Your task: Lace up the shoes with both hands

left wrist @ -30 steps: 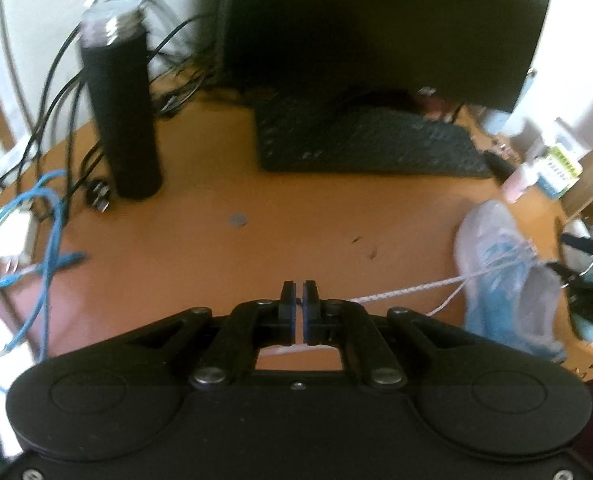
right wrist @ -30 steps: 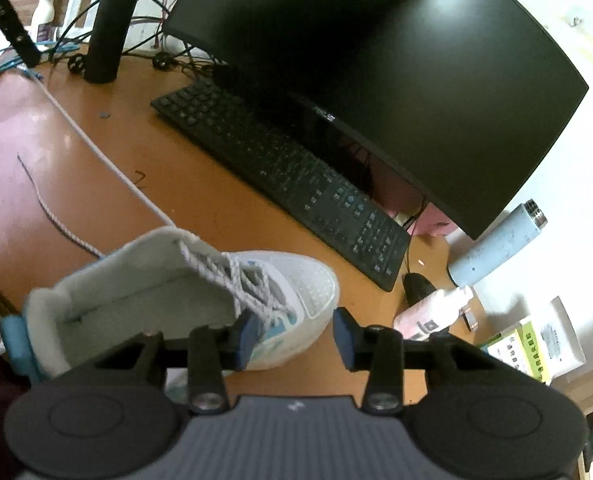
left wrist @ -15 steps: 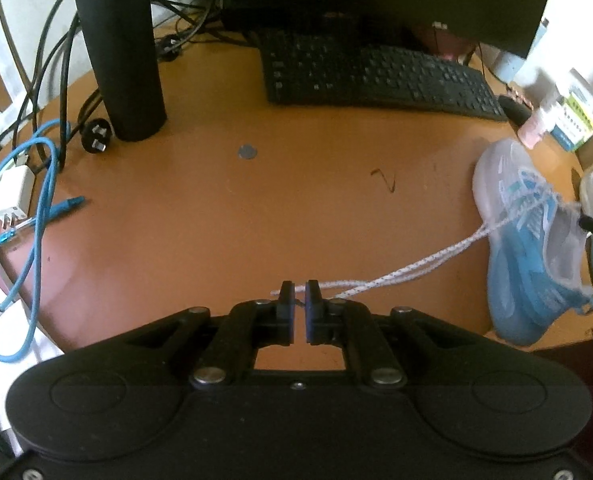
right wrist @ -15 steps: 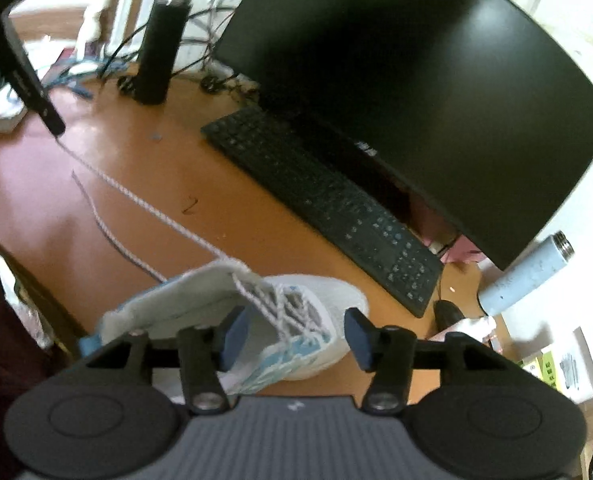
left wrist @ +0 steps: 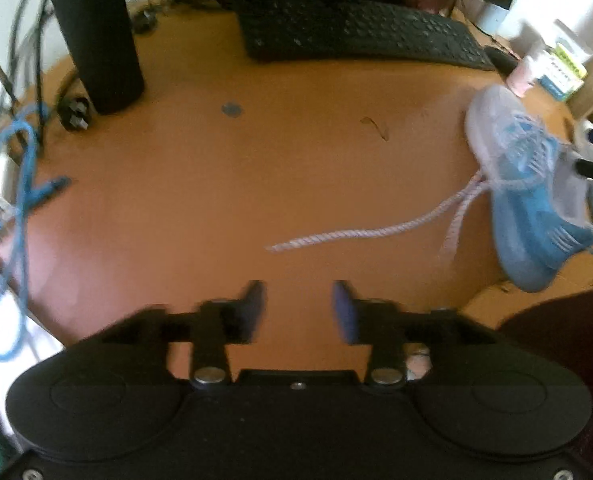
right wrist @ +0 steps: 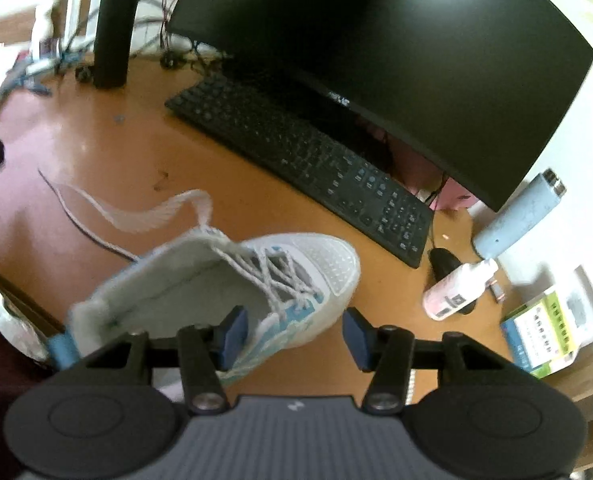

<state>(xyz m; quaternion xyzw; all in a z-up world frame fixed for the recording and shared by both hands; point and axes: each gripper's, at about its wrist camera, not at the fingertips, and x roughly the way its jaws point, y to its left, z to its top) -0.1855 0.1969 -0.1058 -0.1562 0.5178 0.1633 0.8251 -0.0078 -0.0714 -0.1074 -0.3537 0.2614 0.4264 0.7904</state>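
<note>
A white and blue sneaker [left wrist: 528,208] lies at the right edge of the orange desk [left wrist: 216,180]. Its white lace [left wrist: 356,234] trails loose across the desk toward my left gripper [left wrist: 298,308]. That gripper's jaws are opening, with nothing between them and the lace end just ahead of the fingertips. In the right wrist view the sneaker [right wrist: 264,276] sits right in front of my right gripper [right wrist: 294,332]. It is open, its left finger beside the shoe's side, pads not pressing. The lace [right wrist: 148,216] shows blurred, curling away from the shoe's collar.
A tall black bottle [left wrist: 96,40], a keyboard [left wrist: 356,28] and a dark monitor [right wrist: 376,40] stand at the back. Blue cable [left wrist: 24,168] and plugs lie at the left. A pale blue flask [right wrist: 516,216], a pink bottle [right wrist: 456,292], a mouse [right wrist: 442,260] and a box [right wrist: 548,328] crowd the right.
My left gripper, shut on the lace before, has opened and let it go; the taut lace now lies slack on the desk. The right jaws have widened a little.
</note>
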